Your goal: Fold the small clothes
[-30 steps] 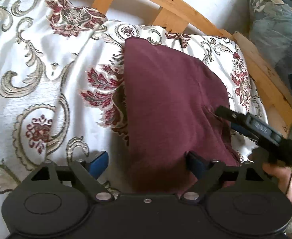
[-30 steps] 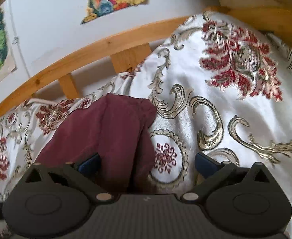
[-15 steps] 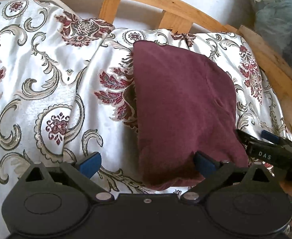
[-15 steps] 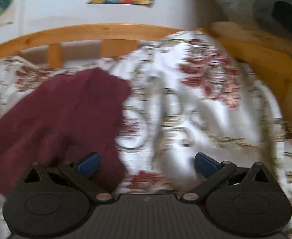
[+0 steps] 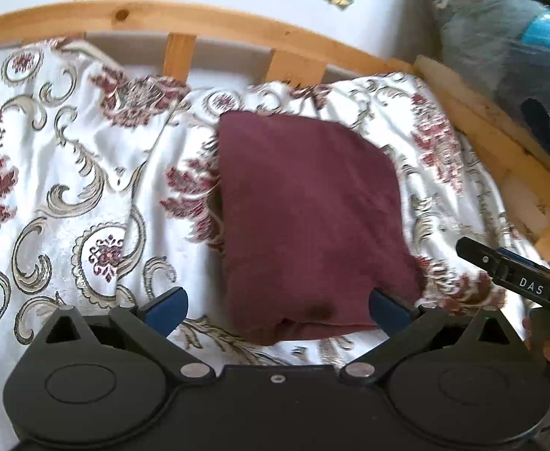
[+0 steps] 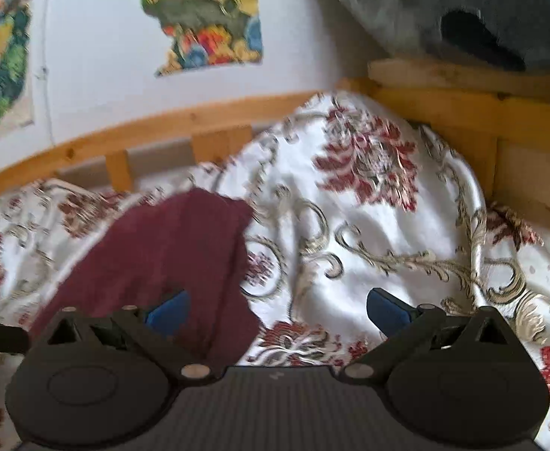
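Observation:
A folded maroon garment (image 5: 305, 221) lies flat on the patterned white bedspread (image 5: 68, 195). My left gripper (image 5: 277, 306) is open and empty, held just short of the garment's near edge. My right gripper (image 6: 277, 310) is open and empty; the garment (image 6: 162, 259) lies ahead to its left in the right wrist view. The right gripper also shows at the right edge of the left wrist view (image 5: 515, 278), off the garment's right side.
A wooden bed rail (image 5: 207, 26) runs behind the bedspread, with a wooden corner frame (image 6: 463, 112) on the right. A blue-grey bundle of fabric (image 5: 500, 37) lies beyond the frame. Colourful pictures (image 6: 203, 18) hang on the white wall.
Both grippers have drawn back from the garment, which now lies flat and free. The right gripper has moved off the garment's right edge to its side.

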{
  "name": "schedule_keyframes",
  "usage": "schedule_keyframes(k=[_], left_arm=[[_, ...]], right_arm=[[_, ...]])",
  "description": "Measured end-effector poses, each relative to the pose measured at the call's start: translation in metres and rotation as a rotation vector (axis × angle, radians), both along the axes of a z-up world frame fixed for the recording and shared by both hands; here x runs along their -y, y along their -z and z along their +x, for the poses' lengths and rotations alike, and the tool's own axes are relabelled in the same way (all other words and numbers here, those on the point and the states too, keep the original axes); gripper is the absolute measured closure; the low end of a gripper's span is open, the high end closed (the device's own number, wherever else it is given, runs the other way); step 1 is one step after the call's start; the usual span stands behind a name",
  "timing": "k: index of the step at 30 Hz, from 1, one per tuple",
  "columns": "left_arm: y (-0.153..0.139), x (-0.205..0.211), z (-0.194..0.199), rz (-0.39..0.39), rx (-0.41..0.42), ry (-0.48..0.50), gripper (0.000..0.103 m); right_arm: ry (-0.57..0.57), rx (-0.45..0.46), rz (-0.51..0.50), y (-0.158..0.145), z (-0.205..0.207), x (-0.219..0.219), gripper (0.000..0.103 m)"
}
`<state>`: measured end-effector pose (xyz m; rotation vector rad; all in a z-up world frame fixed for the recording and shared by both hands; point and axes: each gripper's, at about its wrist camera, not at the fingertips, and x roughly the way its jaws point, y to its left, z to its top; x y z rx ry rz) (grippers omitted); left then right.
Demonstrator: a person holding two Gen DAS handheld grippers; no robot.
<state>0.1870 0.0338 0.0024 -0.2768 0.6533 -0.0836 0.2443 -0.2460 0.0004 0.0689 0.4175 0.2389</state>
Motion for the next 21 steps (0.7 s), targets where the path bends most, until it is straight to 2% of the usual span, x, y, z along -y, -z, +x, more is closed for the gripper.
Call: schedule_keyframes(k=[7,10,13,18,21], left_arm=[[-0.028,0.012,-0.032,0.014,0.076,-0.028,0.001],[-0.035,0.018,-0.044,0.064,0.078,-0.085,0.001],[-0.040,0.020,-0.056,0.078,0.071,-0.127,0.001],[-0.047,0.020,-0.088,0.071,0.092,-0.158,0.001],[-0.050,0.025,-0.106,0.110,0.108,-0.156,0.001]], right_arm=[[-0.027,0.096,0.014,-0.033,-0.042,0.000,0.000],[-0.034,0.122,0.013,-0.043,-0.063,0.002,0.000],[-0.041,0.145,0.007,-0.050,-0.084,0.004,0.000],[-0.042,0.168,0.015,-0.059,-0.115,0.009,0.000],[-0.046,0.187,0.012,-0.060,-0.130,0.009,0.000]])
